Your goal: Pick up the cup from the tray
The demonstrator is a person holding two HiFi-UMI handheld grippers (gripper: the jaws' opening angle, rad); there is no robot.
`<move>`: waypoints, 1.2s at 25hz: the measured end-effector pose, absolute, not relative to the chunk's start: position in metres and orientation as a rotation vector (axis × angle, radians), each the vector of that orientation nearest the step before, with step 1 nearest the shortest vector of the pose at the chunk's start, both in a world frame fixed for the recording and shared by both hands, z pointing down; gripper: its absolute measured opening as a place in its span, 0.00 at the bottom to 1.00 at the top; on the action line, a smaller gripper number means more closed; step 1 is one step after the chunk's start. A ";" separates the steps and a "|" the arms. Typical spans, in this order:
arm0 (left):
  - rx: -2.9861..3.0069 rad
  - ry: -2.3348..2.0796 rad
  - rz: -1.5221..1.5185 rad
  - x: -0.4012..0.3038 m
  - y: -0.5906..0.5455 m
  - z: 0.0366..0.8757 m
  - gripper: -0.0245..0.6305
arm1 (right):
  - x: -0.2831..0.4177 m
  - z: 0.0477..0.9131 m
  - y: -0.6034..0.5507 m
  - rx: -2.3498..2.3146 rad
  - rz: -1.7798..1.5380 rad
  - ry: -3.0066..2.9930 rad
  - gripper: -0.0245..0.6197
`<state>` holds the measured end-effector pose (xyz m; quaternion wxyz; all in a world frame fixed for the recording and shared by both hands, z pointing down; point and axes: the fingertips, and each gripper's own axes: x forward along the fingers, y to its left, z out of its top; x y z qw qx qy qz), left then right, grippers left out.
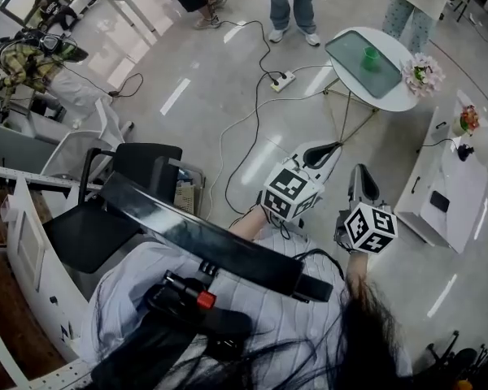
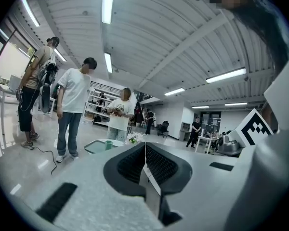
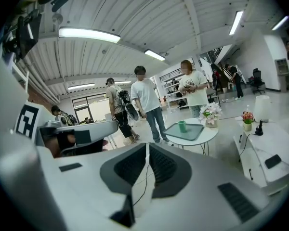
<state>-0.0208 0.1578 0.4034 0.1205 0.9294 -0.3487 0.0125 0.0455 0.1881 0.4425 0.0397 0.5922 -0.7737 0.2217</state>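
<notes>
A green cup [image 1: 371,57] stands upright on a grey-green tray [image 1: 348,58] on a small round white table [image 1: 401,98], far ahead of both grippers. The left gripper [image 1: 329,148] and right gripper [image 1: 362,174] are held close to the person's body, side by side and well short of the table. Both are shut with nothing between the jaws. In the left gripper view, the cup [image 2: 109,144] and tray [image 2: 93,147] show small beyond the shut left gripper [image 2: 145,151]. In the right gripper view, the cup [image 3: 182,125] on the tray [image 3: 189,132] lies beyond the shut right gripper [image 3: 148,153].
A bunch of flowers [image 1: 424,75] sits on the round table beside the tray. Three people [image 3: 147,105] stand around it. A power strip [image 1: 282,80] and cables lie on the floor. A white cabinet [image 1: 447,193] stands at right, a black chair [image 1: 106,218] at left.
</notes>
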 end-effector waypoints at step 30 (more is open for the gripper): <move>2.701 -0.893 0.127 -0.004 -0.184 0.426 0.06 | 0.088 0.469 -0.132 1.987 0.791 -2.217 0.10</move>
